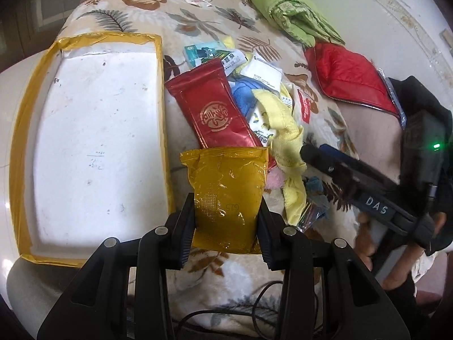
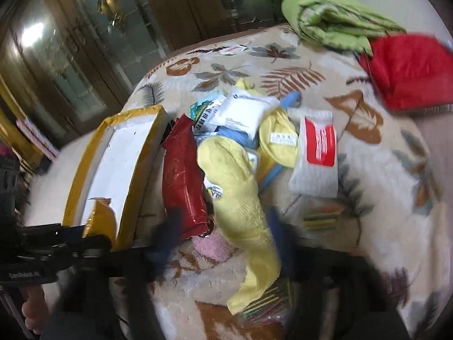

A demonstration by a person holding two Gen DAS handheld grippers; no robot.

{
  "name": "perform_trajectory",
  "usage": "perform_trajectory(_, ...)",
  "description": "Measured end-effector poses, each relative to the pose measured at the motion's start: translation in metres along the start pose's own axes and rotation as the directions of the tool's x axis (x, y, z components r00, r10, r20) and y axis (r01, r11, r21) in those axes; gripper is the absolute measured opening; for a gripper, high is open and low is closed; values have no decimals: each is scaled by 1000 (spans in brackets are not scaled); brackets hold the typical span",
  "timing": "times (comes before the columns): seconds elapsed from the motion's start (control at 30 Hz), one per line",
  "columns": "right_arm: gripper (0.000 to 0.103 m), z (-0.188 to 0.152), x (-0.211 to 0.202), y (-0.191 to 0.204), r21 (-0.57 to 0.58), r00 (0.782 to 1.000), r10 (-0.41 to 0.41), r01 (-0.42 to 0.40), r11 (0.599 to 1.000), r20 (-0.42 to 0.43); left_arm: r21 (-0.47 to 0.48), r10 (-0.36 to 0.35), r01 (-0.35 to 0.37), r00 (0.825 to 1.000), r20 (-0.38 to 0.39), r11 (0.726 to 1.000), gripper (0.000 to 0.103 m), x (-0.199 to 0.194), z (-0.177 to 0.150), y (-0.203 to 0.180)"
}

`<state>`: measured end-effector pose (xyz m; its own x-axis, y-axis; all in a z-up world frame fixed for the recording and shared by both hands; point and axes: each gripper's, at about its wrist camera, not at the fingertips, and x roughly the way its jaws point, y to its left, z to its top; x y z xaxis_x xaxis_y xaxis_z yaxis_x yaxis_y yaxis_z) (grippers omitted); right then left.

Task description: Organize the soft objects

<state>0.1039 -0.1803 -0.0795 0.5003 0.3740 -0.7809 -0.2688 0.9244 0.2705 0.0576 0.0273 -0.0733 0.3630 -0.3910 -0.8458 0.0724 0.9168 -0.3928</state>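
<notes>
A crinkled gold foil packet (image 1: pixel 228 198) is clamped between the pads of the left gripper (image 1: pixel 226 215) at the lower centre of the left wrist view, its lower edge cut off behind the fingers. Just above it a long red foil pouch (image 1: pixel 215 107) lies beside a white foam box edged in yellow tape (image 1: pixel 25 130). The heap of soft items, a yellow towel (image 2: pixel 240 198) among them, is seen fully only in the right wrist view, where the packet cannot be made out. There the right gripper (image 2: pixel 226 232) is blurred, its jaws spread wide with nothing gripped. A leaf-patterned blanket (image 1: pixel 198 19) lies under everything.
</notes>
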Motion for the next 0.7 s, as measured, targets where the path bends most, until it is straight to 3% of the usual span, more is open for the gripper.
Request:
perform_trajectory(0.2,68,-6,23,-6,11,998,-42,43,999,-51,-13,-6,6,1000,6,1000,39,-2,2,5)
perform_trajectory(0.37,58,-5,25,-5,3,998,-44,44,999,-42,-17,-5,5,1000,4,1000,39,1,3,6)
perform_trajectory(0.47,43,-5,26,-2,-17,998,-37,36,999,-47,-15,0,0,1000,-4,1000,39,5,1,6)
perform_trajectory(0.7,33,-6,31,0,-44,997,-61,59,997,-47,-8,6,-6,1000,-12,1000,39,9,0,2)
